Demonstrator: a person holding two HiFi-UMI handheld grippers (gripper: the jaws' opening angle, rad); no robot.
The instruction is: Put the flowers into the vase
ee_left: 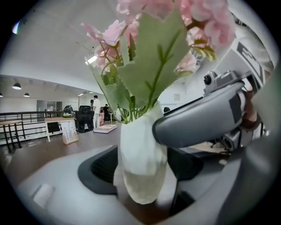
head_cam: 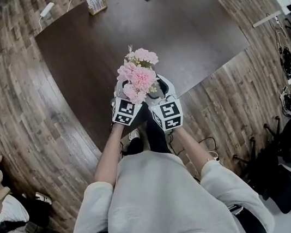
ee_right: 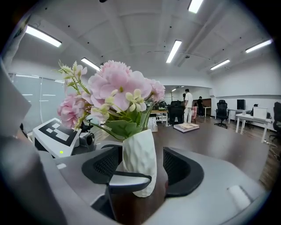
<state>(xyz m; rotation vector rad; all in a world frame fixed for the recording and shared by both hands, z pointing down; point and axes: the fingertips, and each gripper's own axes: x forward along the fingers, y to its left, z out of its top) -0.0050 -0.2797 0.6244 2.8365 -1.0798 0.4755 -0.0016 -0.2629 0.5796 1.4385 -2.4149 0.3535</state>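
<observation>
My left gripper [ee_left: 142, 166] is closed on the white vase with a rippled surface [ee_left: 142, 167], one pad on each side of its body. The vase stands upright on the dark brown wooden table [head_cam: 186, 29], close to its near edge and towards the near left corner. The pink artificial flowers with green leaves [ee_right: 116, 88] already sit in the vase's mouth, with the blooms spreading above the rim. My right gripper [ee_right: 139, 163] straddles the same vase with its jaws apart. A strip of table shows between the vase and the right-hand pad. The two grippers cross here, and one grey finger of the left lies across the front of the vase, low down, in the right gripper view.
</observation>
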